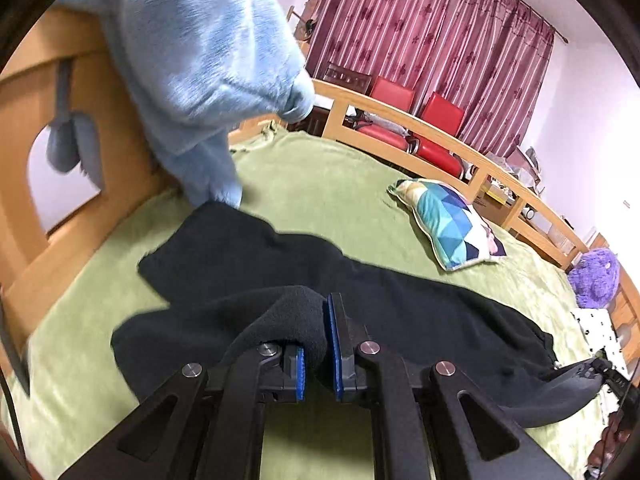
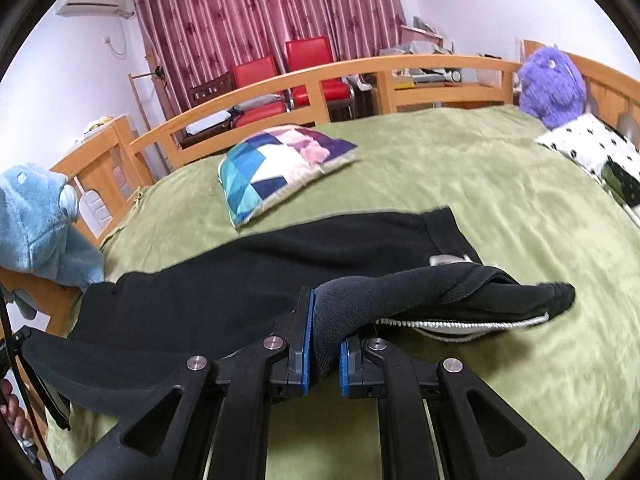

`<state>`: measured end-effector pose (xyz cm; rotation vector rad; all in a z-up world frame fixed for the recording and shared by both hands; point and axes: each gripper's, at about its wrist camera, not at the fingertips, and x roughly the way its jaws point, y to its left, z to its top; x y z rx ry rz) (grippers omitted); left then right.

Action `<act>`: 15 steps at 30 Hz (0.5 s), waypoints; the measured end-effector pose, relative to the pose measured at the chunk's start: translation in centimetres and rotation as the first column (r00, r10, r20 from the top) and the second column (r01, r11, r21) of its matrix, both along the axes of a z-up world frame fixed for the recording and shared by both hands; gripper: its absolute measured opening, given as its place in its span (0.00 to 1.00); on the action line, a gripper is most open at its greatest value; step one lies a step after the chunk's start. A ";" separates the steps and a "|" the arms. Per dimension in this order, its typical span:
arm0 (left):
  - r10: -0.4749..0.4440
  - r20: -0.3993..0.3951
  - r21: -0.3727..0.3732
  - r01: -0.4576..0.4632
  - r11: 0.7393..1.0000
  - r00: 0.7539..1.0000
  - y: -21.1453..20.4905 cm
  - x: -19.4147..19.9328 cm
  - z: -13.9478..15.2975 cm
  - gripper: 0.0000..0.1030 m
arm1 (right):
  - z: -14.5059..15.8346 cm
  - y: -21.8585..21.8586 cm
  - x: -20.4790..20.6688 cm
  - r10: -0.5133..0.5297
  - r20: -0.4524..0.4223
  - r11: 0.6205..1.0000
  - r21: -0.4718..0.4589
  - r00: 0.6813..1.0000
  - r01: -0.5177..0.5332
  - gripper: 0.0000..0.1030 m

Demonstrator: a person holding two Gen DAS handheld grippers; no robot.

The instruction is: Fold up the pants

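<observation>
The left gripper (image 1: 318, 344) is pinching a bunched fold of the black pants (image 1: 360, 300) between its blue pads, and the right gripper (image 2: 324, 344) is clamping another raised ridge of the same cloth near the waistband end, where a white-edged lining is showing. The pants are lying lengthwise across the green bed cover (image 2: 480, 184), close to the bed's near edge, with the legs running toward the footboard side where a light-blue garment (image 1: 200, 60) is hanging. A patterned pillow (image 2: 280, 164) is resting beyond them, apart. This looks like the lengthwise fold in progress: both held edges likely need carrying together across the cloth, kept level and taut, then laid down flat.
</observation>
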<state>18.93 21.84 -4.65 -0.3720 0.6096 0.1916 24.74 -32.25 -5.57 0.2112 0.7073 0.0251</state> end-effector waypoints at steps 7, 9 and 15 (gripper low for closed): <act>0.011 0.004 0.049 -0.011 0.999 1.000 -0.6 7.0 -0.6 0.10 | 0.1 1.5 7.1 0.010 0.036 0.999 -0.040 0.999 -0.009 0.10; 0.013 -0.005 0.066 -0.012 0.998 1.000 -0.9 9.2 -1.2 0.10 | -0.2 1.7 9.0 0.002 0.044 0.999 -0.047 0.999 0.000 0.10; -0.004 -0.058 0.090 0.009 0.996 0.998 -2.7 14.7 -4.3 0.10 | -3.9 2.3 14.6 -0.007 0.005 0.999 -0.037 1.000 0.007 0.10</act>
